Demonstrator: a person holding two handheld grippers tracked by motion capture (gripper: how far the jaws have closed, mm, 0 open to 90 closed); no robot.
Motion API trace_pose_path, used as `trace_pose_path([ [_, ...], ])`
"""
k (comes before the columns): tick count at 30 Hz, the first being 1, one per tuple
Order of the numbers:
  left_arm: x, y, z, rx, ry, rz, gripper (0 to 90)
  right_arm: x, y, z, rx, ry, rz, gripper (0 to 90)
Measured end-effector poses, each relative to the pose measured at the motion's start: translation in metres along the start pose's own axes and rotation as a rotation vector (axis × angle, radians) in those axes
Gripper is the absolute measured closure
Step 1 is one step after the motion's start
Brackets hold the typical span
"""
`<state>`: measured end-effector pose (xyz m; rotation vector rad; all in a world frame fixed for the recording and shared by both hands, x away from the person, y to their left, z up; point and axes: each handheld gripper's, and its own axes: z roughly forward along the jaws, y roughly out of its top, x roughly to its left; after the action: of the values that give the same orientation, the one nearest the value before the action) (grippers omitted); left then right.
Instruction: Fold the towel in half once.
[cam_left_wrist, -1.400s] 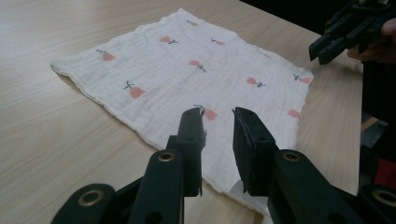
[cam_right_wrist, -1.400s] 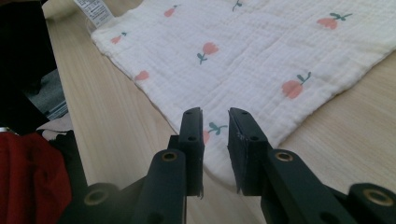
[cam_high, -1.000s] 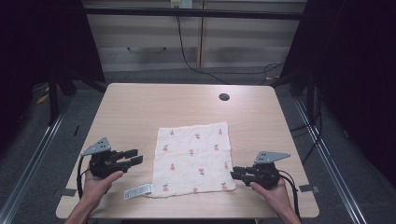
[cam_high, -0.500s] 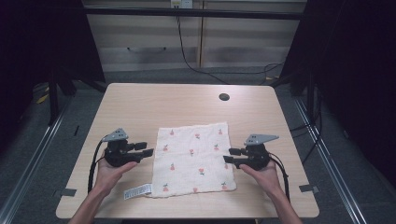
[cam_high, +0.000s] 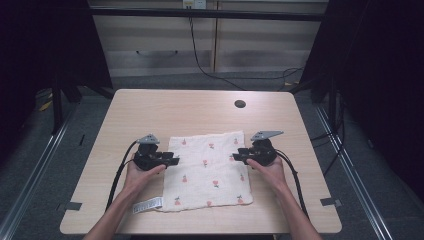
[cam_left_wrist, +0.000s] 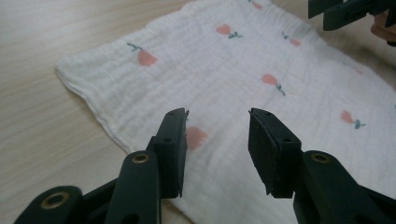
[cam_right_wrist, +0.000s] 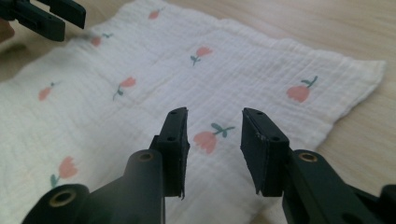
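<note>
Now, high view, cloth: the white tulip-print cloth (cam_high: 207, 170) lies flat on the wooden table (cam_high: 150, 107), toward the person's edge; it has not shifted over the last second.
High view, left gripper: the left gripper (cam_high: 170, 161) has travelled from beside the cloth's near left corner up along the left edge, and its jaw tips now reach over that edge.
High view, right gripper: the right gripper (cam_high: 239, 155) has made the matching move up the right edge and stands at that edge, opposite the left one.
High view, label: a small white tag (cam_high: 147, 204) sticks out at the cloth's near left corner.
Left gripper view, jaws: parted, nothing between them; cloth edge directly below. They have just closed slightly.
Right gripper view, jaws: parted, empty, above the cloth near its far right corner. They have just been narrowing.
Meaning: both grippers appear staged to pinch opposite edges, probably to begin a fold; no grip is made yet.
</note>
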<state>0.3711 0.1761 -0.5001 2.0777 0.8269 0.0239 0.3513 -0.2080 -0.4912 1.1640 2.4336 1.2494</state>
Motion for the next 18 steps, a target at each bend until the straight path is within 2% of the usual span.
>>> trace_pose_path([
  [2, -0.001, -0.001, 0.002, 0.007, 0.012, 0.01, 62.9, 0.002, 0.0, 0.004, 0.01, 0.001, -0.018, 64.4],
  [9, 0.0, -0.004, 0.005, 0.02, 0.032, 0.028, 67.6, 0.002, -0.005, 0.014, 0.073, -0.034, -0.033, 64.9],
  [16, -0.001, -0.005, 0.006, 0.017, 0.039, 0.036, 68.0, 0.008, -0.015, 0.005, 0.072, -0.021, -0.022, 65.6],
  [18, -0.001, -0.006, 0.006, 0.015, 0.036, 0.035, 68.4, 0.01, -0.017, 0.002, 0.079, -0.023, -0.036, 65.7],
])
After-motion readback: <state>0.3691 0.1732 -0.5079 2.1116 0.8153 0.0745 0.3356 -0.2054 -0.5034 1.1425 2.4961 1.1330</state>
